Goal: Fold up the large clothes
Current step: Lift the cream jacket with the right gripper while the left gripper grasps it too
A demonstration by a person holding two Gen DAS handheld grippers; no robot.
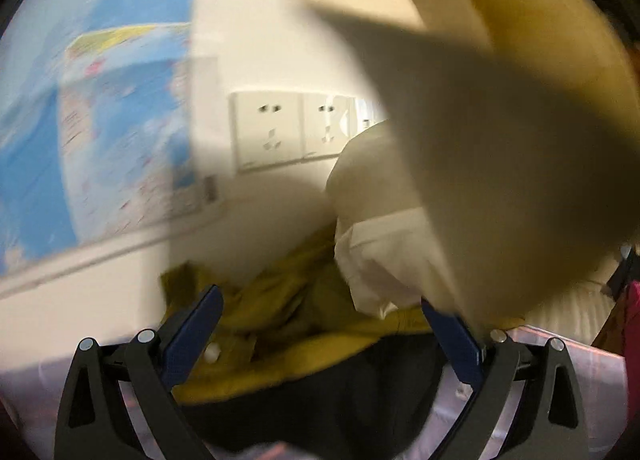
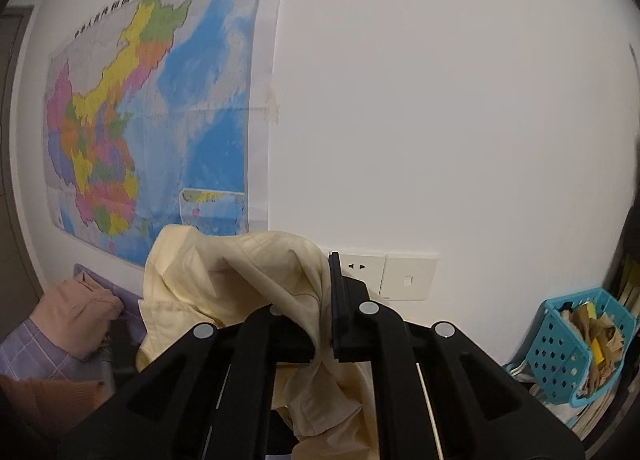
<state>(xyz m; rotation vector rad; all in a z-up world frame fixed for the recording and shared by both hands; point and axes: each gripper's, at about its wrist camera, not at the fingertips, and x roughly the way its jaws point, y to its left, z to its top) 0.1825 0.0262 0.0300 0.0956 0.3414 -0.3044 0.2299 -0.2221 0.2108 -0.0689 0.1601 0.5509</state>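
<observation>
While the right gripper [image 2: 320,300] pinches a cream garment [image 2: 224,284] shut between its fingers — lifted before a white wall [image 2: 440,99] and map [image 2: 152,111] — the left gripper [image 1: 320,324] stands open over mustard clothing [image 1: 288,300].

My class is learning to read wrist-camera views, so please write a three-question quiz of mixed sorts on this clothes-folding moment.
1. True or false: the right hand-held gripper is shut on the cream garment.
2. Multiple choice: what hangs on the wall to the left of the sockets? A) a clock B) a map C) a mirror
3. Fill in: the left hand-held gripper is ____, with a mustard-yellow garment lying beyond its fingers.

Key:
1. True; the cloth is pinched between its jaws.
2. B
3. open
</observation>
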